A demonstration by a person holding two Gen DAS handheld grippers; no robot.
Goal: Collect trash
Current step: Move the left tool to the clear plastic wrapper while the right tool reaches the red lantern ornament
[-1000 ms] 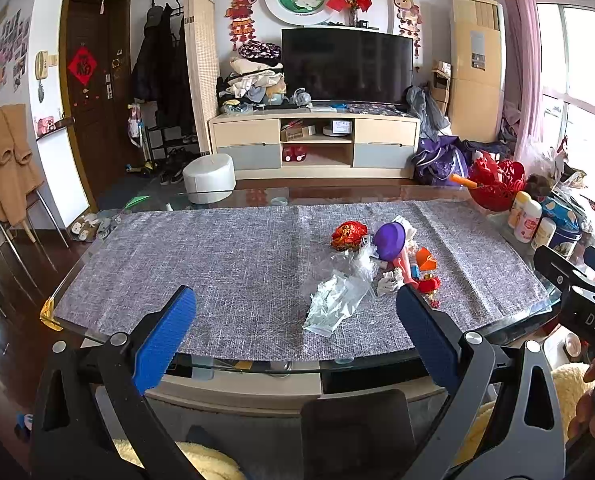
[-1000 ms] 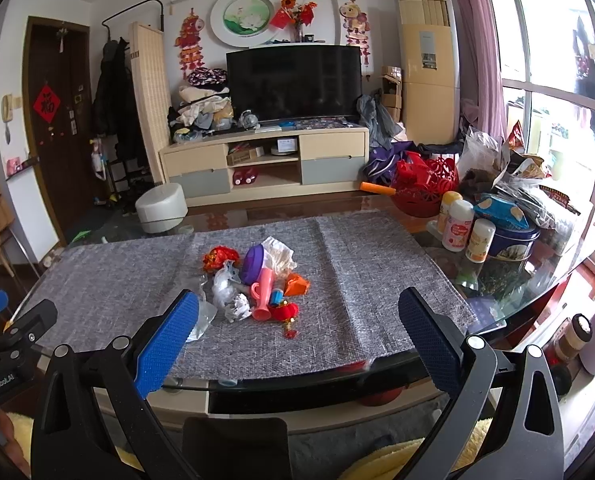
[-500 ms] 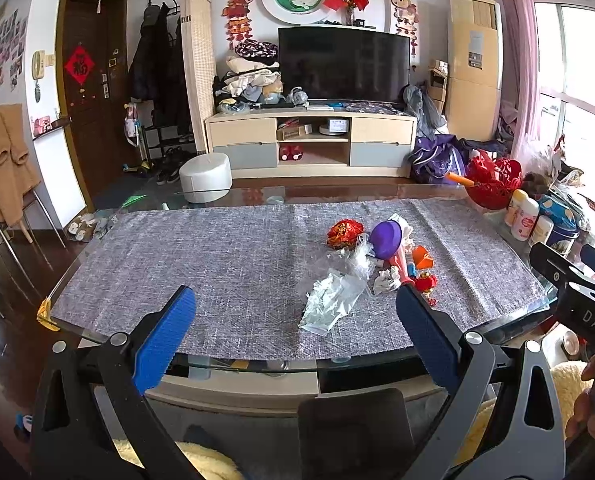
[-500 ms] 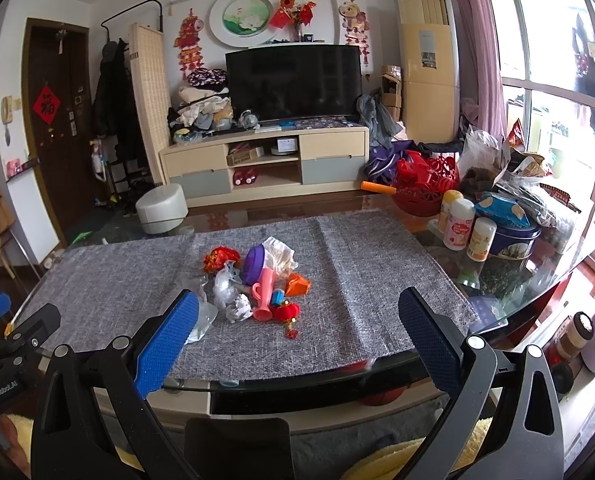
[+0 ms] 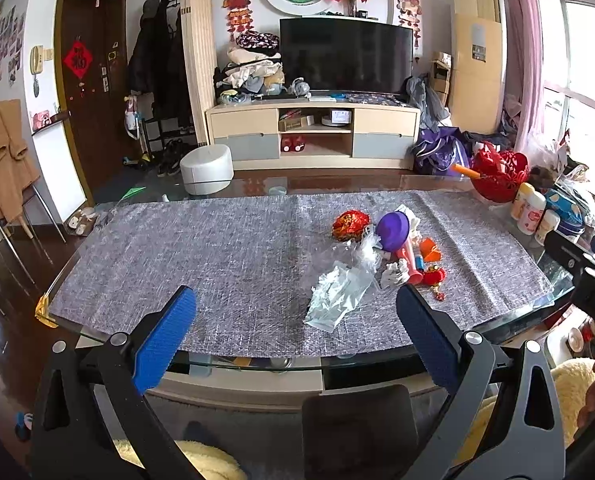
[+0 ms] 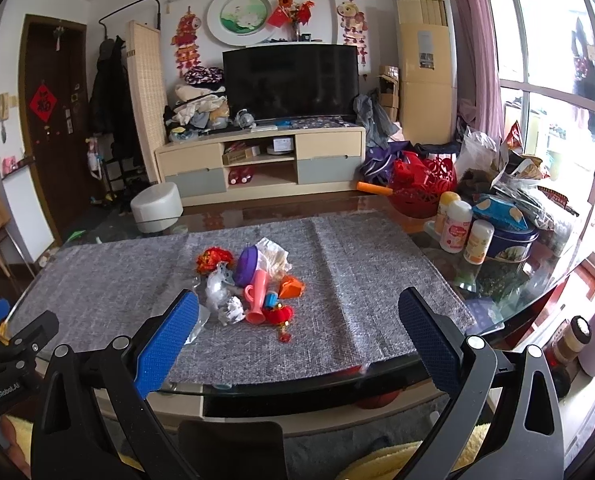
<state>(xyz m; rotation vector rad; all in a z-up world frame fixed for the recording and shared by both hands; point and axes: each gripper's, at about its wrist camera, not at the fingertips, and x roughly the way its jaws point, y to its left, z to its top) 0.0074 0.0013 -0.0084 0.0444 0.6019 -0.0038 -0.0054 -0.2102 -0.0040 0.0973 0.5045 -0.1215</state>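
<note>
Grey cloth (image 5: 217, 256) ahead of both grippers. Trash pile (image 6: 253, 280) beyond right gripper (image 6: 297, 320), nearer its left jaw; plastic bag (image 5: 337, 296) between left gripper (image 5: 295, 316) jaws, well ahead. Both released, empty.

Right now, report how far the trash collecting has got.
Nothing looks collected yet. The left gripper and right gripper are both open and empty, held short of the glass table's near edge. Left to do: the whole pile on the grey woven cloth, including the crumpled clear plastic bag, purple round lid, pink plastic horn and small red lantern charm.
</note>
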